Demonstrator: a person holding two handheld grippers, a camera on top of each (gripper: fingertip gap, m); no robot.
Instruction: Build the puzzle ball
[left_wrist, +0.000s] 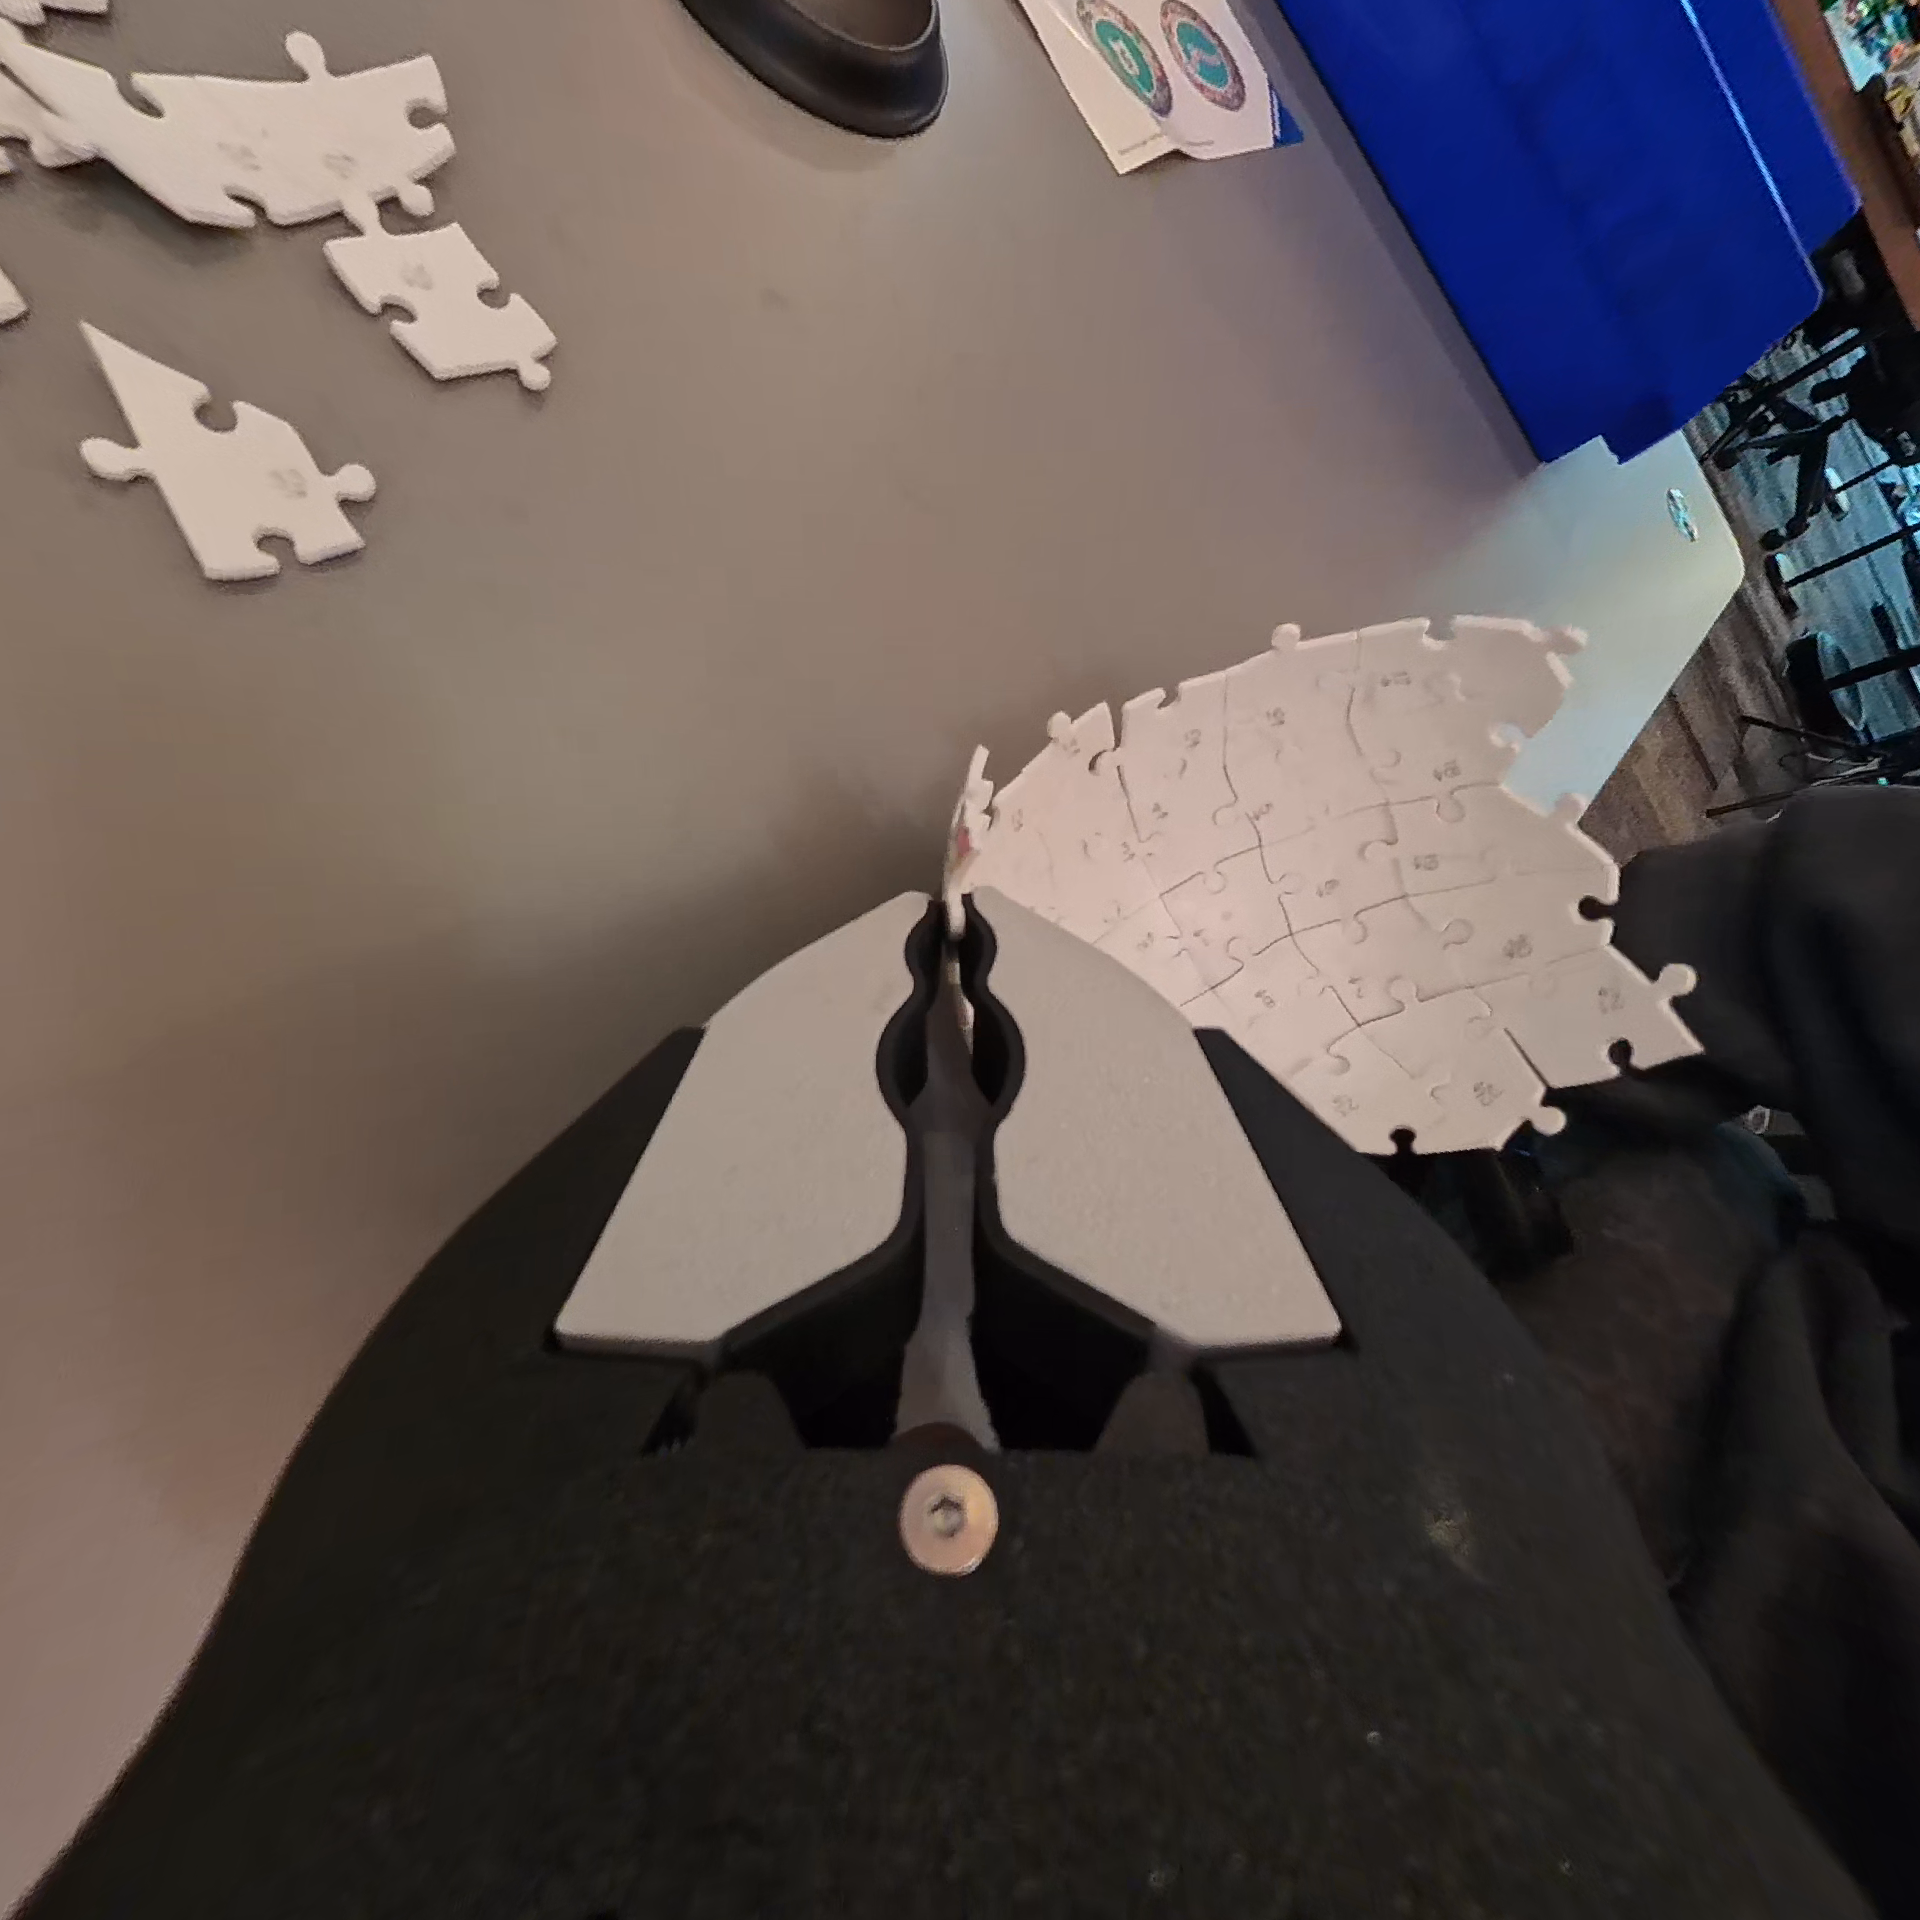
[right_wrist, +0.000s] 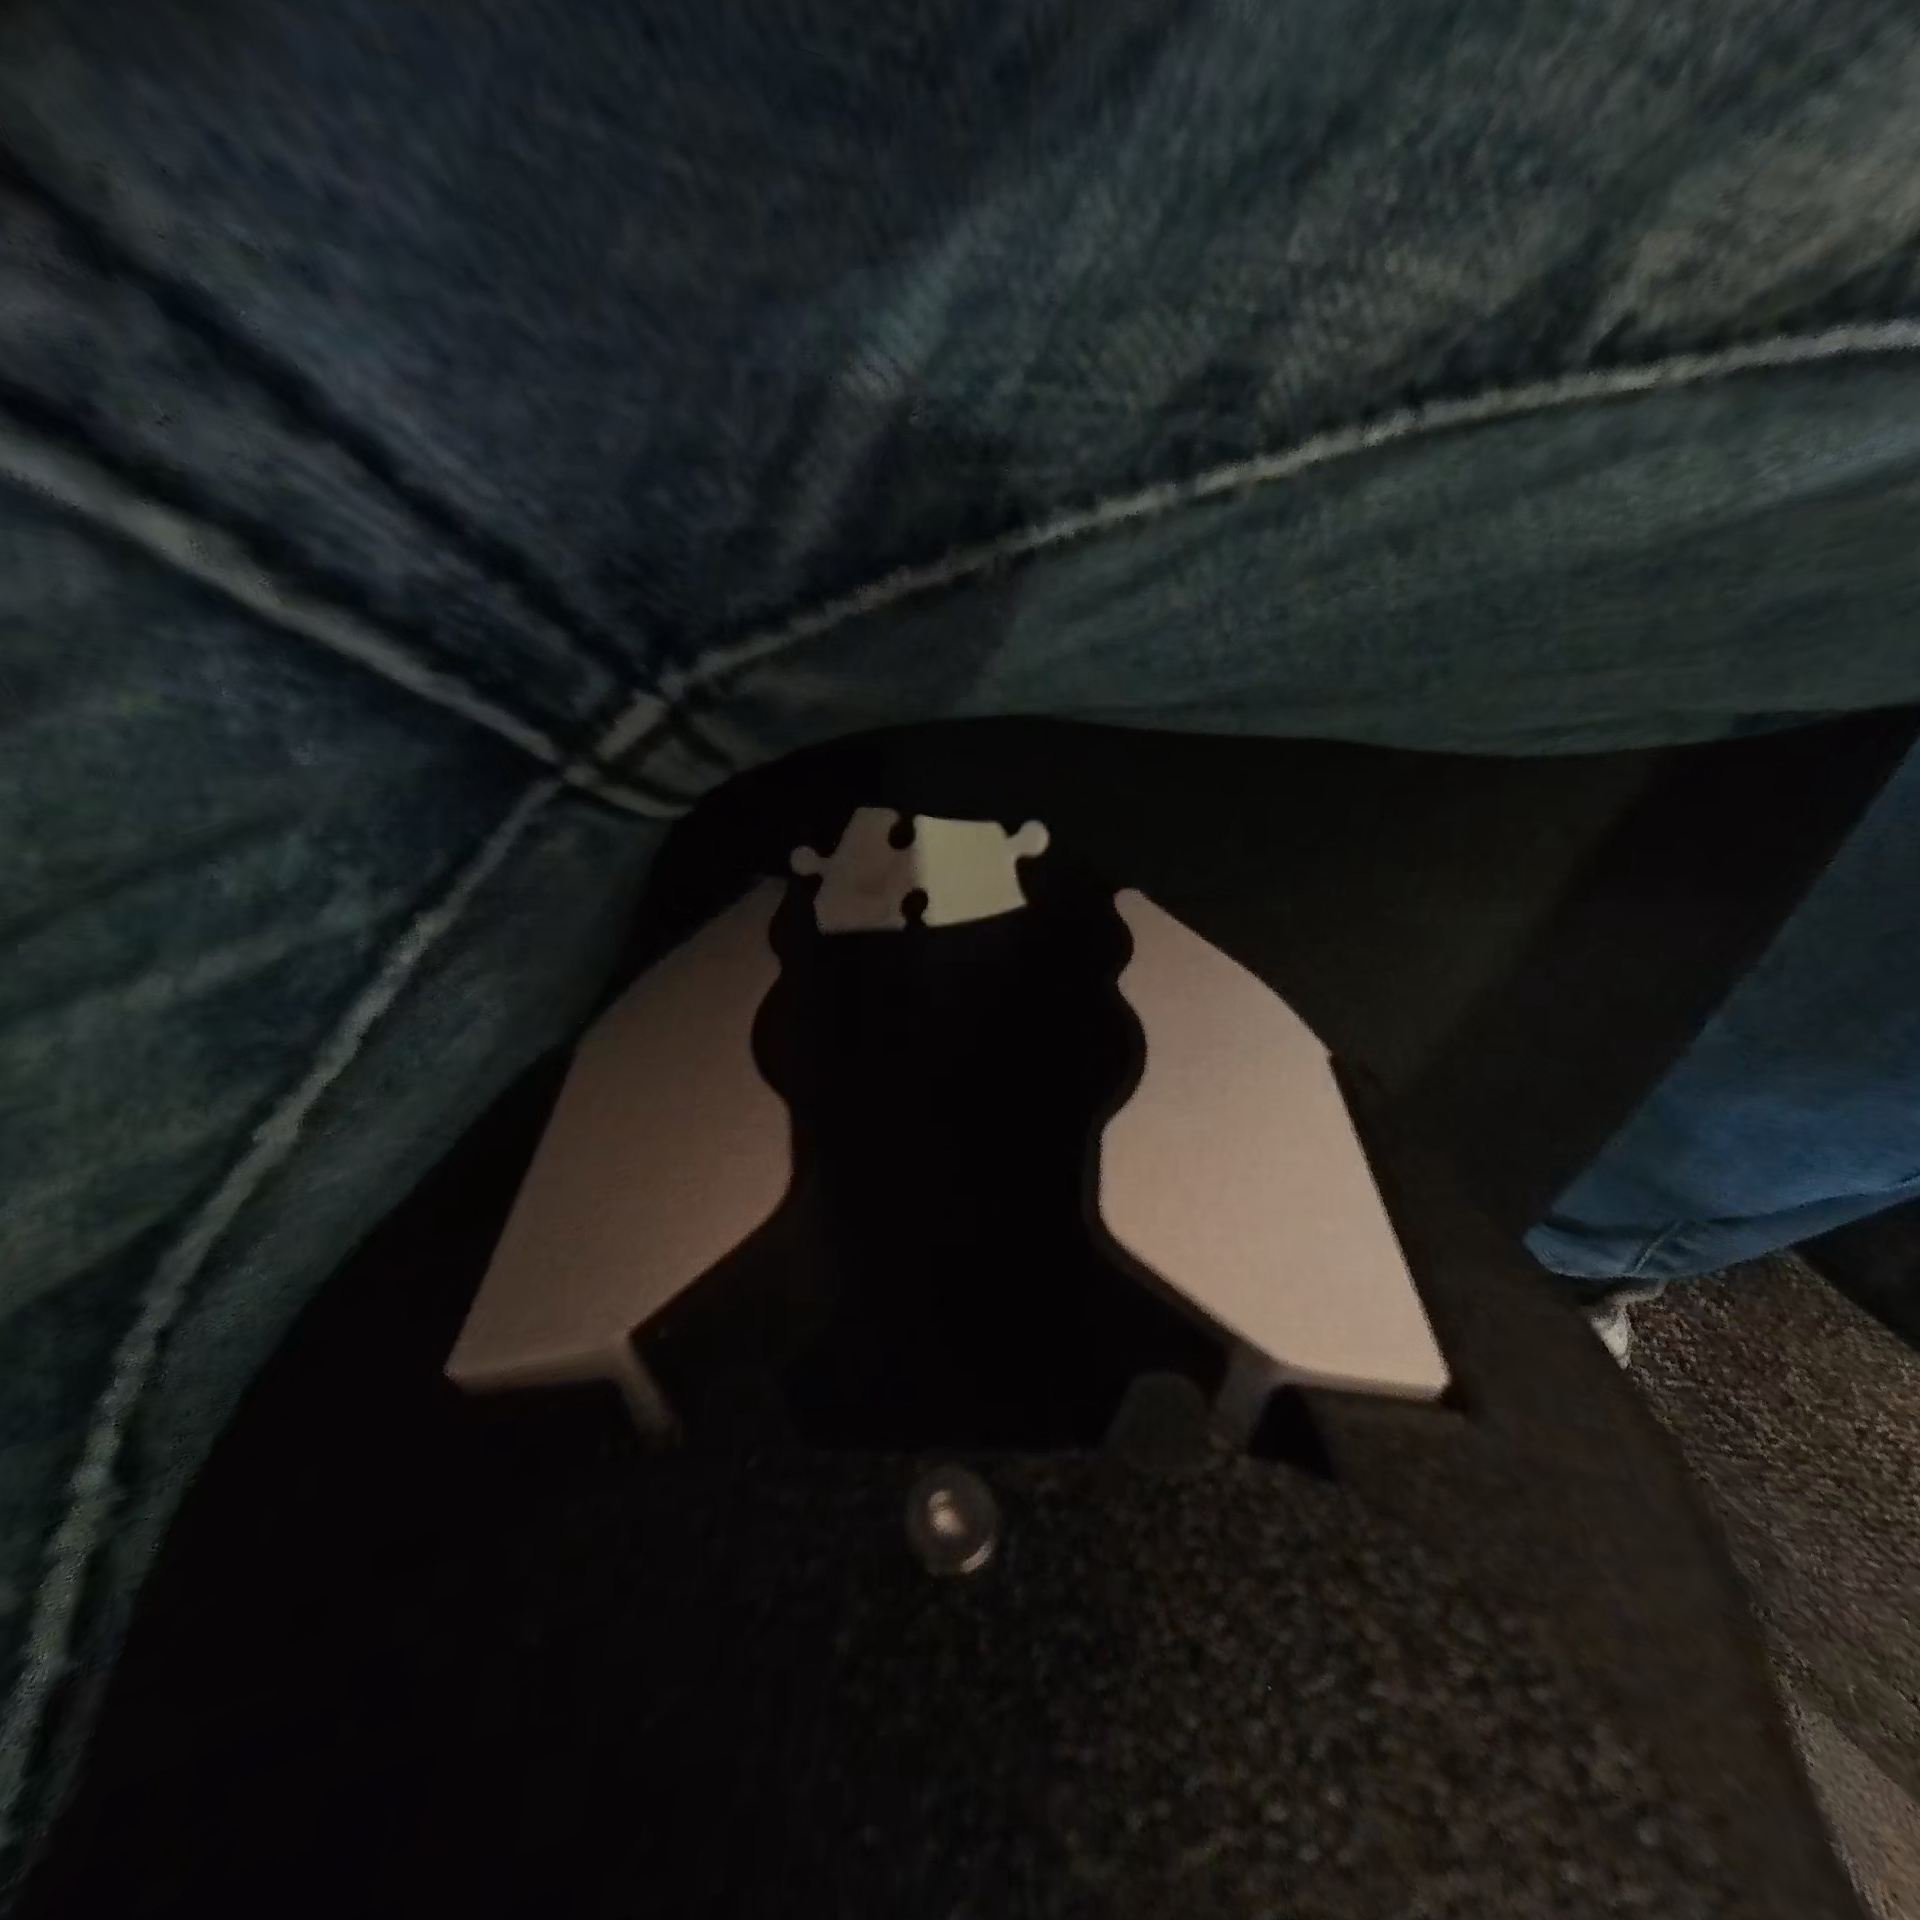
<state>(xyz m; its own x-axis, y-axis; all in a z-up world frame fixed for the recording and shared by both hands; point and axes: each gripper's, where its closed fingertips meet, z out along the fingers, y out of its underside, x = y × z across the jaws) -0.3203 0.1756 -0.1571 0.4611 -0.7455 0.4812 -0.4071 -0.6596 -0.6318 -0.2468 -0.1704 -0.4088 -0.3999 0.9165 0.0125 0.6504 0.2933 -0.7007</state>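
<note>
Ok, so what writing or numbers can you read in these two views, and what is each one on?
Curved puzzle shell: faint number on each piece, too blurred to read.
Loose pieces: faint numbers, unreadable.
Paper sheet with round emblems: print too small.
Right wrist view: no writing.

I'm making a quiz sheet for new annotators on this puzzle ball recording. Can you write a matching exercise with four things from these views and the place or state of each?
Things:
1. curved white assembled puzzle shell
2. loose white pointed puzzle piece
3. blue plastic bin
4. small white two-piece puzzle section

Places or states:
A. ahead of the open right gripper, below the jeans
B. lying flat on the grey table
C. edge clamped in the left gripper
D. at the table's far side

Pairs: 1-C, 2-B, 3-D, 4-A
</note>
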